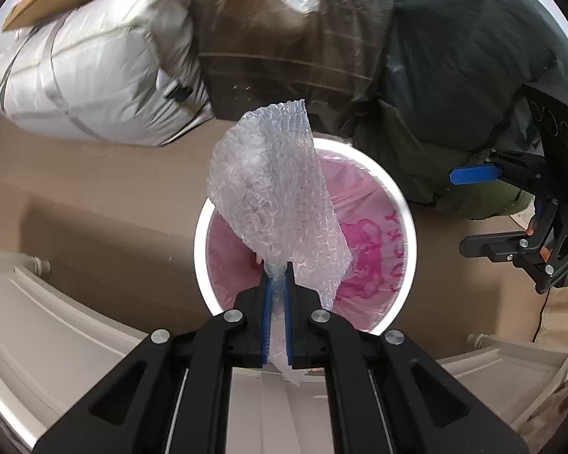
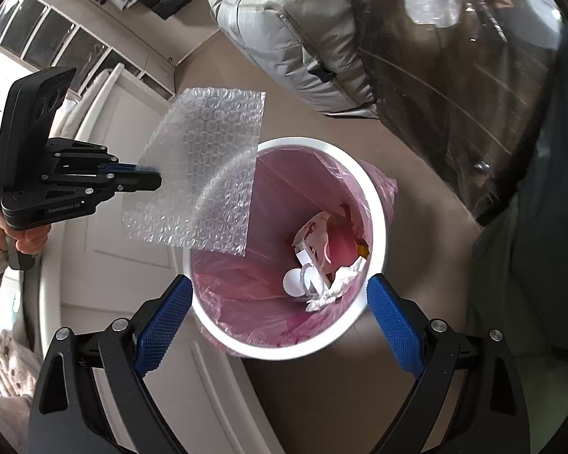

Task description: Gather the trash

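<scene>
My left gripper (image 1: 278, 270) is shut on a sheet of clear bubble wrap (image 1: 270, 193) and holds it above a white round bin (image 1: 204, 204) lined with a pink bag. In the right wrist view the left gripper (image 2: 153, 178) holds the bubble wrap (image 2: 204, 185) over the left rim of the bin (image 2: 378, 204). Crumpled paper and packaging (image 2: 322, 268) lie at the bin's bottom. My right gripper (image 2: 280, 312) is open and empty, its fingers either side of the bin's near rim. It shows in the left wrist view (image 1: 469, 208) at the right.
The bin stands on a brown floor (image 1: 94, 196). A white tied bundle (image 1: 91, 75) and dark clear-wrapped bags (image 1: 284, 45) lie behind it. White furniture panels (image 2: 125, 249) are close on the left of the bin.
</scene>
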A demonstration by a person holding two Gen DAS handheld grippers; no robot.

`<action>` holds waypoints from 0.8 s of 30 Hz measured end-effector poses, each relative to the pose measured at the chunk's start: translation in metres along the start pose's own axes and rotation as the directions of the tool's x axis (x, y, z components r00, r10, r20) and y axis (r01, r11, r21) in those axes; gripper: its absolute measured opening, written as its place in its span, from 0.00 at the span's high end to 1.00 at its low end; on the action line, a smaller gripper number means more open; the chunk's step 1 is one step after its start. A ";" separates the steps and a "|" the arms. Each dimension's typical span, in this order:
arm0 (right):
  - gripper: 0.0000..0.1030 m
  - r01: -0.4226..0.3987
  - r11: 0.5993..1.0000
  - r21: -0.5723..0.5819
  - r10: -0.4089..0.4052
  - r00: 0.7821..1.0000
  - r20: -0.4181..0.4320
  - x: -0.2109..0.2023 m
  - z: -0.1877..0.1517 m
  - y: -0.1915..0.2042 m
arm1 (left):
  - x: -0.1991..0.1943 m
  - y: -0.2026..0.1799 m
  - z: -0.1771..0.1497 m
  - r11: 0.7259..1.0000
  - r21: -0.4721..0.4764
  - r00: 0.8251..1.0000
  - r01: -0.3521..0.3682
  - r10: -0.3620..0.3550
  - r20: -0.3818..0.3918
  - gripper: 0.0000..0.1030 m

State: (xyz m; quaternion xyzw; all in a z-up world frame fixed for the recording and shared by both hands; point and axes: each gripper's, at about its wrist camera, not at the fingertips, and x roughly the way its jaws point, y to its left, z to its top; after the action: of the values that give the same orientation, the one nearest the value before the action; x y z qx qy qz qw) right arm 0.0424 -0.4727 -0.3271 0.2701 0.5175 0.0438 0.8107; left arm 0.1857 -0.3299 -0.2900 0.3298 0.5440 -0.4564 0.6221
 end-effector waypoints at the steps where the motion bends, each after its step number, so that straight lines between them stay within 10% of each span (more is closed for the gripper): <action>1: 0.12 0.005 1.000 0.002 -0.005 1.000 0.007 -0.005 -0.003 -0.001 | -0.003 -0.005 0.001 1.000 0.017 1.000 -0.003 0.003 0.001 0.95; 17: 0.12 0.034 0.999 0.036 -0.035 0.999 0.027 -0.021 -0.027 -0.019 | 0.049 -0.043 0.012 0.990 0.130 0.986 -0.050 0.070 -0.150 0.94; 18: 0.12 0.031 0.999 0.039 -0.032 0.999 0.029 -0.021 -0.028 -0.019 | 0.053 -0.044 0.011 0.990 0.131 0.983 -0.049 0.071 -0.167 0.90; 22: 0.12 0.029 0.999 0.038 -0.030 0.999 0.027 -0.022 -0.031 -0.019 | 0.059 -0.050 0.007 0.973 0.171 0.972 -0.155 0.181 -0.148 0.06; 24: 0.12 0.034 0.999 0.035 -0.035 0.999 0.028 -0.023 -0.032 -0.017 | 0.054 -0.052 0.005 0.971 0.180 0.976 -0.160 0.183 -0.118 0.06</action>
State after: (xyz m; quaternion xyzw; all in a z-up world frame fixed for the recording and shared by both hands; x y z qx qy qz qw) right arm 0.0012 -0.4824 -0.3265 0.2758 0.5112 0.0172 0.8139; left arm 0.1385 -0.3649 -0.3369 0.4571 0.5131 -0.4221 0.5913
